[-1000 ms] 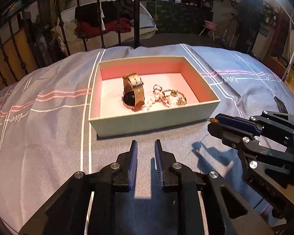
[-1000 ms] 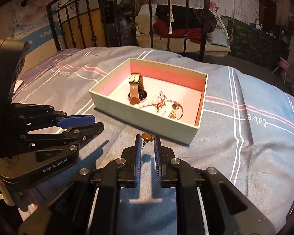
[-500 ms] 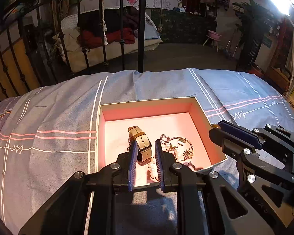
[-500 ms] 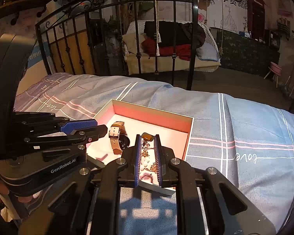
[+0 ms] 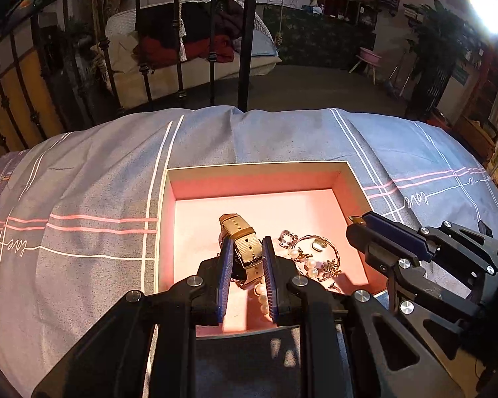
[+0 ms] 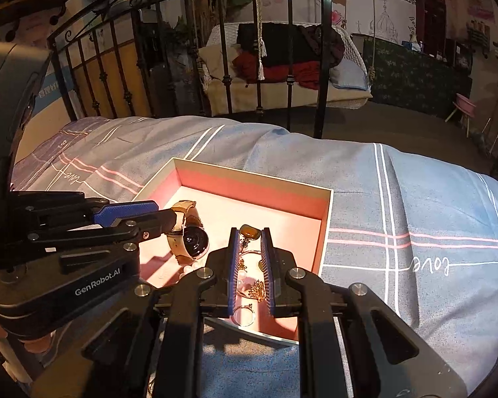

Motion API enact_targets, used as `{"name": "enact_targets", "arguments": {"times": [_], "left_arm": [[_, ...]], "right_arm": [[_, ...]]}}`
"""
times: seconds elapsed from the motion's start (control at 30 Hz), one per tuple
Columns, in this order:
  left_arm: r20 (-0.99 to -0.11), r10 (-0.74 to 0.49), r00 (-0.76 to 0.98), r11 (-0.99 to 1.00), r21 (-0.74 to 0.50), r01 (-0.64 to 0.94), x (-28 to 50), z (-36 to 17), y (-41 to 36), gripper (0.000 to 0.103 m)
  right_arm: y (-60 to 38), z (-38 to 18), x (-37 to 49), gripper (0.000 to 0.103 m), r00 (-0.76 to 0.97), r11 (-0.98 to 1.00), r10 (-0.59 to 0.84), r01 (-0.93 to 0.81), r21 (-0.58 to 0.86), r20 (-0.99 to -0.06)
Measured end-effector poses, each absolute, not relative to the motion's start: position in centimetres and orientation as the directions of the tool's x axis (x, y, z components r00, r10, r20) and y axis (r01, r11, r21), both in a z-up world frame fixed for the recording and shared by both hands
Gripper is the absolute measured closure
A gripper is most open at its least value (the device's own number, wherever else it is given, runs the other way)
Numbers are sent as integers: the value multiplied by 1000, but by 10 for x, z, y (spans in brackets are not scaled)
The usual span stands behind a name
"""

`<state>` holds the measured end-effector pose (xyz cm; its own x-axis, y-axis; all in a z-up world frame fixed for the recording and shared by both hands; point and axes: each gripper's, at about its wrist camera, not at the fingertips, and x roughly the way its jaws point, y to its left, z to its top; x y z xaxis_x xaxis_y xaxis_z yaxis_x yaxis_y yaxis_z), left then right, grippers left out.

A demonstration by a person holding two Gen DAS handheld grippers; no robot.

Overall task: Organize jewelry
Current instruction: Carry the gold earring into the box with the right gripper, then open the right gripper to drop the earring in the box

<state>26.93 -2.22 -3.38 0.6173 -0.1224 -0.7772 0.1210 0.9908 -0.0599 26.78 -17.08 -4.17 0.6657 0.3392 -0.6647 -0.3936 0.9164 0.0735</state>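
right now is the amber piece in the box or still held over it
Still held. The amber-stone piece is pinched at the tips of the right gripper, above the pink floor of the box, not lying with the other jewelry.

A bed covered in a grey-blue sheet with white and pink stripes fills the foreground, ending at a black iron bed frame. Beyond it hangs a white wicker swing seat piled with dark and red clothes. A small pink stool stands on the brown floor. A bright lamp glares at upper right.
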Motion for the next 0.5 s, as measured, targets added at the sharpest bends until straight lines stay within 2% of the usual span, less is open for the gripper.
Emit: {"name": "enact_targets", "arguments": {"times": [0.5], "left_arm": [[-788,-149,597,989,-105,109,278,-42,-18,85]], "right_arm": [[-163,-55,272,89,626,909,346,-408,84,-699]]}}
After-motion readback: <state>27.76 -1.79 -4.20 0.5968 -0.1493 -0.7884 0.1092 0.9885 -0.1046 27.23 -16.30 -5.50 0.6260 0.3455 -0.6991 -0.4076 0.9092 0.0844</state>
